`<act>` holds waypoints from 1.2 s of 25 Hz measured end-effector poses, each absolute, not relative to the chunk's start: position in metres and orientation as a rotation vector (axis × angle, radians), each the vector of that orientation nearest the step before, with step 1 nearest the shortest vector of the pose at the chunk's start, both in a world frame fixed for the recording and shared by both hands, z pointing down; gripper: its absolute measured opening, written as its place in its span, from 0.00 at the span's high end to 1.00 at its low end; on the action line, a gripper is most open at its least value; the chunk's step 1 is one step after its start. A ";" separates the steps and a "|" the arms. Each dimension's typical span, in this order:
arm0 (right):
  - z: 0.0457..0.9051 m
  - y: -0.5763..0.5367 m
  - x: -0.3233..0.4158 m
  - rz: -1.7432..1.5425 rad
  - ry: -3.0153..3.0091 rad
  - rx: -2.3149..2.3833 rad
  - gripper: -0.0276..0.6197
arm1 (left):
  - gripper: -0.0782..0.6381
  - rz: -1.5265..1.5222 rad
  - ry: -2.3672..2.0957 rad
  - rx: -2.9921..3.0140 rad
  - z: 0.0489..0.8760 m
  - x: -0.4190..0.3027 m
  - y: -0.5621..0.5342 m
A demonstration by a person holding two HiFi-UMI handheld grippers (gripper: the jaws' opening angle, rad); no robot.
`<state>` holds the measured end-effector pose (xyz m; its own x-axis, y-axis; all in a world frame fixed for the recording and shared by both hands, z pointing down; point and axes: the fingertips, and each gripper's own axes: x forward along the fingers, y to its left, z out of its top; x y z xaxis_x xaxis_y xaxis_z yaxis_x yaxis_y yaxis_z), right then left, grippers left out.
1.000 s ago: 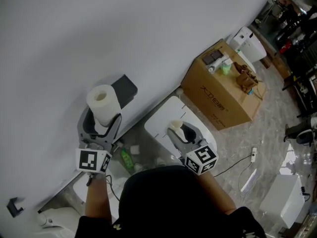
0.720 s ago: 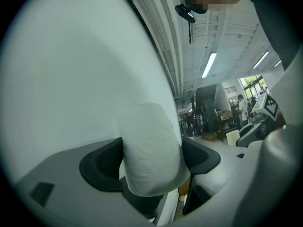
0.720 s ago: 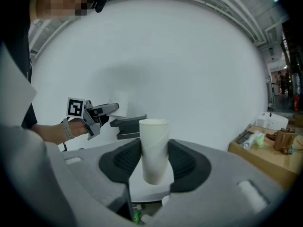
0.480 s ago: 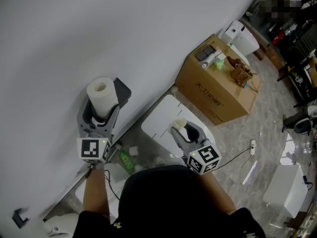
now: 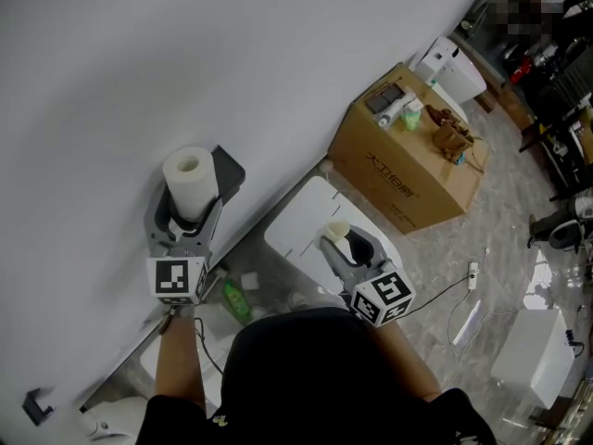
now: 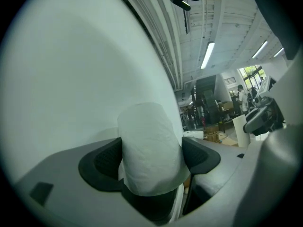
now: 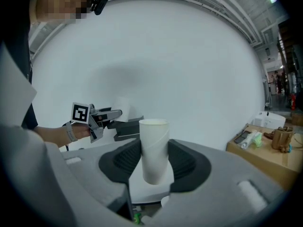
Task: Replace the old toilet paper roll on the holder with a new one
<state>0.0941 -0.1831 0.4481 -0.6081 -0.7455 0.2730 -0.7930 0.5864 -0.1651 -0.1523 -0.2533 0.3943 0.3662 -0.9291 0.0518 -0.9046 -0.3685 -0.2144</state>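
Jaws clamp full roll (image 6: pixel 149 150) left, cardboard tube (image 7: pixel 154 150) right

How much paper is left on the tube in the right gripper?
None: it is just a bare, hollow tube, clamped in the right gripper.

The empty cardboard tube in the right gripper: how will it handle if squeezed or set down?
The cardboard tube looks hollow and thin-walled, so probably very light and easy to crush. Being round, it would likely roll if laid on its side.
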 end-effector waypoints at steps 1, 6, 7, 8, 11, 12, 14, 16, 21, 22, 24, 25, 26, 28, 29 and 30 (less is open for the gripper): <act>0.449 -0.184 0.094 0.405 -2.641 1.290 0.68 | 0.33 -0.227 1.693 -2.487 0.396 -0.155 -0.253; 0.448 -0.185 0.094 0.406 -2.650 1.277 0.68 | 0.33 -0.246 1.731 -2.520 0.401 -0.162 -0.249; 0.448 -0.186 0.094 0.408 -2.651 1.272 0.68 | 0.33 -0.269 1.733 -2.516 0.402 -0.163 -0.249; 0.449 -0.186 0.093 0.409 -2.653 1.267 0.68 | 0.33 -0.292 1.739 -2.515 0.405 -0.163 -0.248; 0.450 -0.186 0.093 0.411 -2.656 1.258 0.68 | 0.33 -0.307 1.775 -2.543 0.412 -0.166 -0.245; 0.451 -0.186 0.094 0.412 -2.656 1.258 0.68 | 0.35 -0.301 1.781 -2.549 0.412 -0.166 -0.244; 0.451 -0.186 0.094 0.412 -2.657 1.257 0.68 | 0.36 -0.300 1.786 -2.541 0.412 -0.166 -0.245; 0.450 -0.186 0.094 0.409 -2.657 1.257 0.68 | 0.37 -0.297 1.797 -2.524 0.411 -0.167 -0.247; 0.449 -0.185 0.099 0.398 -2.650 1.277 0.68 | 0.37 -0.299 1.789 -2.487 0.409 -0.164 -0.254; 0.449 -0.184 0.100 0.399 -2.649 1.281 0.68 | 0.37 -0.300 1.787 -2.483 0.409 -0.164 -0.257; 0.450 -0.183 0.102 0.398 -2.647 1.288 0.68 | 0.37 -0.303 1.791 -2.475 0.411 -0.164 -0.260; 0.450 -0.182 0.102 0.398 -2.645 1.290 0.68 | 0.37 -0.310 1.793 -2.468 0.411 -0.164 -0.261; 0.449 -0.181 0.103 0.399 -2.644 1.293 0.68 | 0.37 -0.319 1.793 -2.460 0.412 -0.164 -0.262; 0.450 -0.180 0.105 0.401 -2.642 1.296 0.68 | 0.37 -0.341 1.788 -2.449 0.413 -0.164 -0.263; 0.450 -0.180 0.105 0.403 -2.641 1.297 0.68 | 0.37 -0.353 1.784 -2.445 0.414 -0.164 -0.263; 0.450 -0.179 0.106 0.404 -2.640 1.298 0.68 | 0.37 -0.363 1.779 -2.440 0.415 -0.164 -0.264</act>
